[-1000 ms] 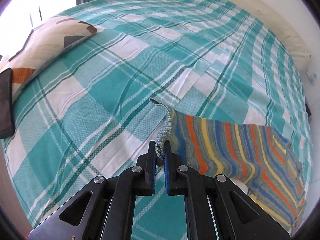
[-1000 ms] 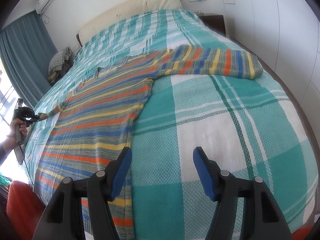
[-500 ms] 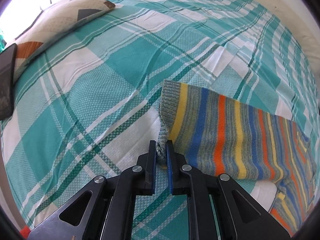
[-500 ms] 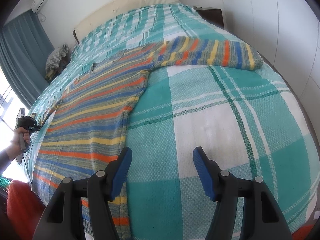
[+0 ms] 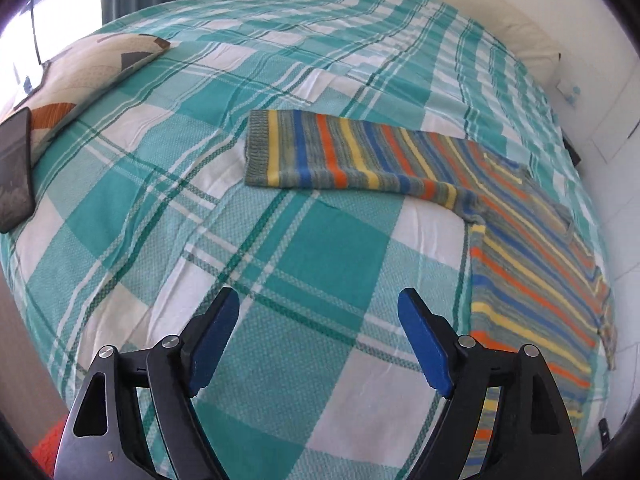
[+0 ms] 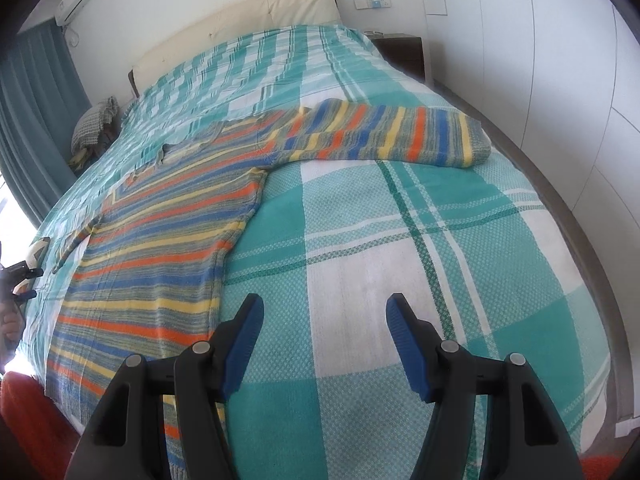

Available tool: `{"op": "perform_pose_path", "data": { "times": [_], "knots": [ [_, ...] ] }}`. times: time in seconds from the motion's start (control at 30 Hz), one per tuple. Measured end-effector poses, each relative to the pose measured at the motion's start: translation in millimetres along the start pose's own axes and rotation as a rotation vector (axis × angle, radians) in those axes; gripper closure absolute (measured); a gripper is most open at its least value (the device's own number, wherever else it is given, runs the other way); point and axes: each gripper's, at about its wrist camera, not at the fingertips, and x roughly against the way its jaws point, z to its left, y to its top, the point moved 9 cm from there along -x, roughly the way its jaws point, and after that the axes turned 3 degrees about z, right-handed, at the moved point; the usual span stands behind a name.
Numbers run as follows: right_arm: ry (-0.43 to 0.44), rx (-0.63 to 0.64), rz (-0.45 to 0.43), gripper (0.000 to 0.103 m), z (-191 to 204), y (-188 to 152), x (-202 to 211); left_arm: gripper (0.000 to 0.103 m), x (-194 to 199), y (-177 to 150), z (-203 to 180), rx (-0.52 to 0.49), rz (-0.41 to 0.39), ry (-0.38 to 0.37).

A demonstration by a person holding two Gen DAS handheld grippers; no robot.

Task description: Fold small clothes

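One dark tablet (image 5: 14, 168) beside the pillow (image 5: 80, 76), left view only.

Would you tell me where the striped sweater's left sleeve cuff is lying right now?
In the left wrist view the cuff lies flat on the checked bedspread, centre-left, right of the patterned pillow.
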Motion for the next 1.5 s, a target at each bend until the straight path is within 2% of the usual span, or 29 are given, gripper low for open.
{"op": "perform_pose_path", "data": {
  "times": [0.1, 0.27, 0.3, 0.33, 0.37, 0.5, 0.67, 0.7, 0.93, 1.17, 1.27, 1.3, 1.37, 1.43, 1.5],
  "knots": [
    [-0.088, -0.02, -0.05, 0.03, -20.9, 7.8, 11.1, 0.018, -6.6, -28.1, -16.7, -0.062, 0.003, -0.02],
    [-0.167, -0.087, -0.06, 0.03, -44.8, 5.2, 14.3, 0.017, -19.9, -58.6, -6.2, -0.113, -0.032, 0.06],
    [-0.183, -0.084, -0.059, 0.03, -46.3, 3.9, 13.3, 0.012, -21.3, -59.3, -5.8, -0.121, -0.032, 0.071],
    [-0.195, -0.079, -0.054, 0.03, -46.3, 2.7, 10.9, 0.005, -22.8, -59.0, -6.9, -0.128, -0.027, 0.064],
    [-0.205, -0.075, -0.044, 0.029, -46.3, 1.1, 7.2, 0.002, -24.7, -58.6, -8.6, -0.139, -0.024, 0.054],
    [-0.238, -0.068, 0.06, 0.025, -49.8, -16.4, -21.5, 0.0, -32.1, -63.6, -8.9, -0.167, -0.028, 0.086],
    [-0.206, -0.048, 0.063, 0.003, -45.8, -24.8, -34.5, 0.0, -32.2, -66.4, -8.1, -0.153, -0.033, 0.103],
    [-0.206, -0.039, 0.065, 0.001, -44.9, -26.9, -37.0, 0.0, -31.9, -66.9, -8.0, -0.154, -0.038, 0.103],
    [-0.218, -0.025, 0.052, 0.0, -42.6, -29.9, -38.8, 0.0, -29.1, -71.6, -6.9, -0.169, -0.044, 0.061],
    [-0.233, -0.012, 0.048, 0.0, -41.6, -29.6, -38.7, 0.0, -30.9, -74.8, -10.7, -0.224, -0.052, 0.105],
    [-0.236, -0.01, 0.046, 0.0, -40.7, -30.0, -38.3, 0.001, -22.9, -69.9, -11.7, -0.22, -0.059, 0.099],
    [-0.236, -0.01, 0.046, 0.0, -40.8, -30.1, -38.4, 0.001, -15.6, -64.8, -13.9, -0.215, -0.088, 0.085],
    [-0.238, -0.008, 0.044, 0.0, -40.8, -29.4, -38.6, 0.001, 3.8, -47.2, -20.4, -0.223, -0.203, 0.054],
    [-0.239, -0.007, 0.044, 0.0, -40.8, -29.4, -38.5, 0.001, 12.4, -24.6, -27.4, -0.265, -0.284, 0.078],
    [-0.241, -0.004, 0.043, 0.0, -40.8, -29.3, -38.4, 0.001, -0.3, -4.0, -33.4, -0.299, -0.253, 0.094]
  ]
}}
